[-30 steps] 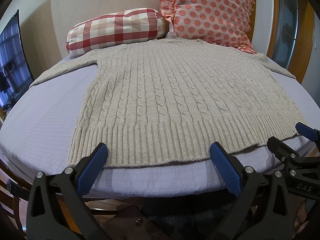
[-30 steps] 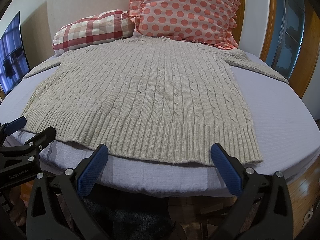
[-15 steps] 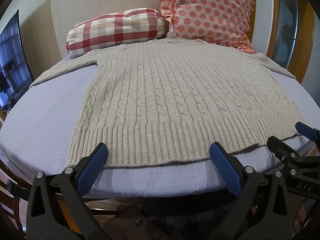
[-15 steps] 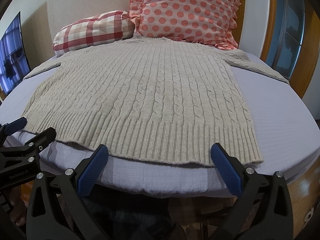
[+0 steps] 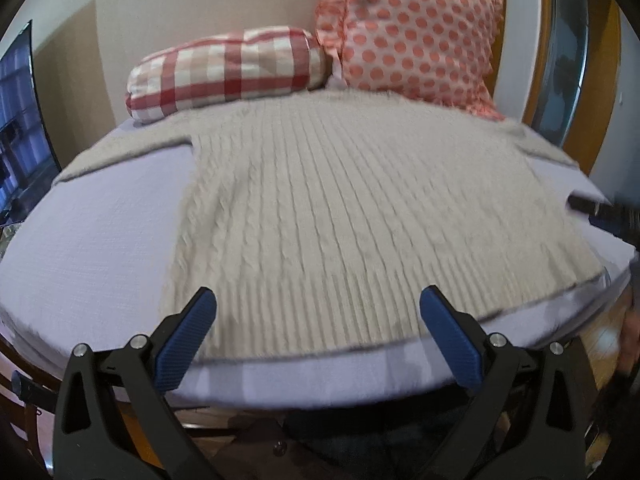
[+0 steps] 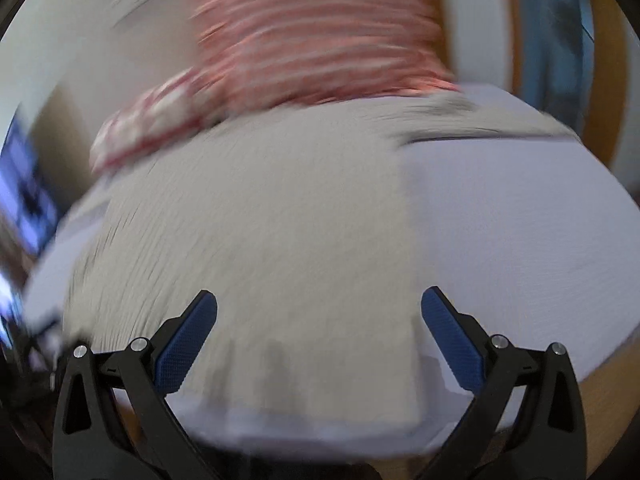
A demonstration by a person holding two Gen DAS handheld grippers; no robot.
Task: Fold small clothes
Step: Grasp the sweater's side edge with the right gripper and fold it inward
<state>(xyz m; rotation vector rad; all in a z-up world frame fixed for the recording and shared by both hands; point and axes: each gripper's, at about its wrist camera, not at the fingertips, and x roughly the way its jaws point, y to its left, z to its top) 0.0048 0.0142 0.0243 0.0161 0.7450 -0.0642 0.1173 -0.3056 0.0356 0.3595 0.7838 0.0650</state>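
A beige cable-knit sweater (image 5: 340, 208) lies flat and unfolded on the lavender bed (image 5: 92, 240), sleeves spread to both sides, hem toward me. My left gripper (image 5: 318, 320) is open and empty, hovering over the hem's left part. My right gripper (image 6: 319, 320) is open and empty above the sweater's (image 6: 260, 248) right hem and side edge; this view is heavily blurred. The right gripper also shows at the right edge of the left wrist view (image 5: 600, 212), over the sweater's right side.
A red checked bolster (image 5: 228, 68) and a pink polka-dot cushion (image 5: 416, 28) lean on the wall behind the sweater's collar. A dark screen (image 5: 20, 120) stands at the left. A wood-framed door (image 5: 576, 60) is at the right. The bed's front edge (image 5: 320, 376) is just below the hem.
Both grippers have moved forward over the bed and the sweater's hem. The right one moved faster and farther in, blurring its view. Both stay open and empty.
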